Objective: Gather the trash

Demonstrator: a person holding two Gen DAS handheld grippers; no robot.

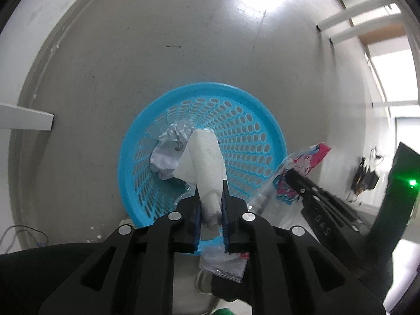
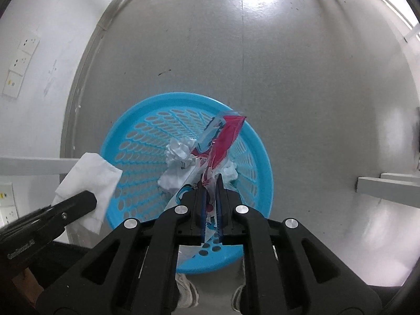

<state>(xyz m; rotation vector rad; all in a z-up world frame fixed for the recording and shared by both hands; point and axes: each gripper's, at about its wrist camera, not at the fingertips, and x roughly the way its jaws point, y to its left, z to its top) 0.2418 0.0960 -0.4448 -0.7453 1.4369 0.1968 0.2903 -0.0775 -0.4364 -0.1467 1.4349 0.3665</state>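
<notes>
A blue perforated basket (image 1: 252, 120) stands on the grey floor, also in the right wrist view (image 2: 147, 120). Crumpled white paper (image 1: 168, 155) lies inside it (image 2: 181, 152). My left gripper (image 1: 211, 197) is shut on a white paper towel (image 1: 207, 157) and holds it above the basket; the towel also shows in the right wrist view (image 2: 92, 176). My right gripper (image 2: 211, 186) is shut on a clear plastic wrapper with red and blue print (image 2: 223, 136), held over the basket; the wrapper also shows in the left wrist view (image 1: 302, 165).
White wall with sockets (image 2: 18, 65) on the left. White table legs (image 2: 383, 186) stand at the right and another (image 1: 26, 120) at the left. My shoes (image 2: 186, 294) are just behind the basket. Cables (image 1: 23, 236) lie by the wall.
</notes>
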